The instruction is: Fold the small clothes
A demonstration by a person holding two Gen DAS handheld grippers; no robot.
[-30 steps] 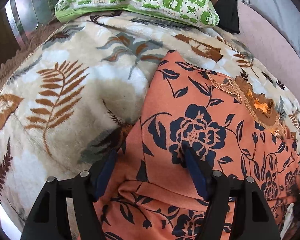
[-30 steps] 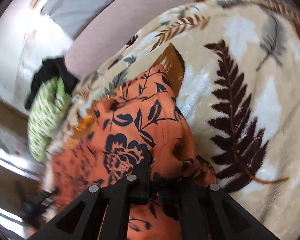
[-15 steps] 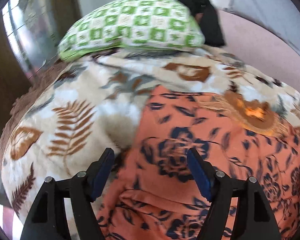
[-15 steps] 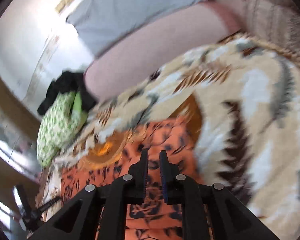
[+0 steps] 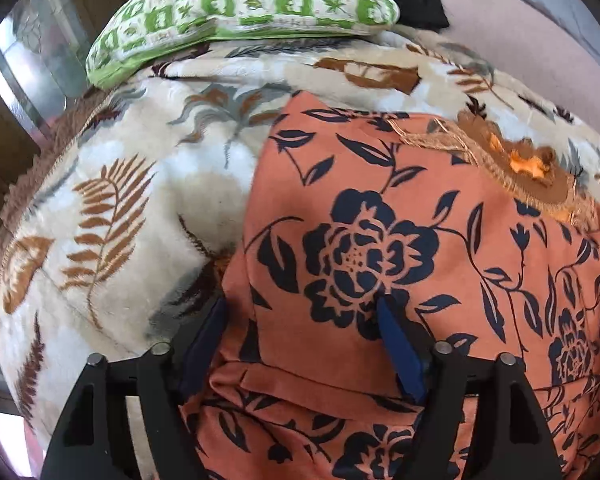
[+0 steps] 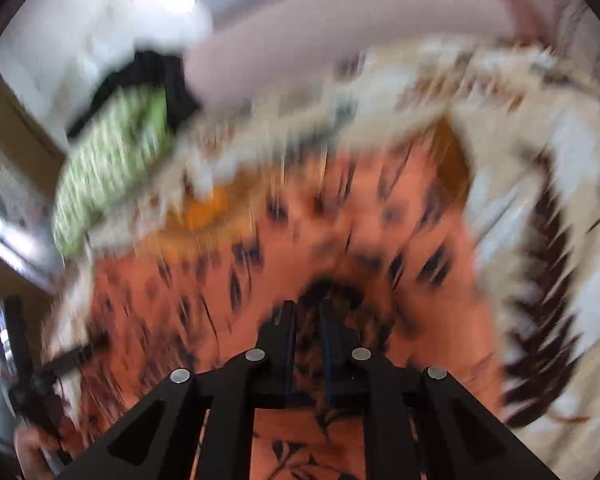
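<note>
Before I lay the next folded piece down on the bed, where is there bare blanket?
The leaf-print blanket lies bare left of the orange floral garment, from the green checked pillow down toward the left gripper. The garment fills the right side. The right-wrist view is too blurred to judge.

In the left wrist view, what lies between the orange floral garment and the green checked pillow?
Only the fern-print blanket separates the orange floral garment from the green checked pillow; nothing else rests on that stretch in the left wrist view.
</note>
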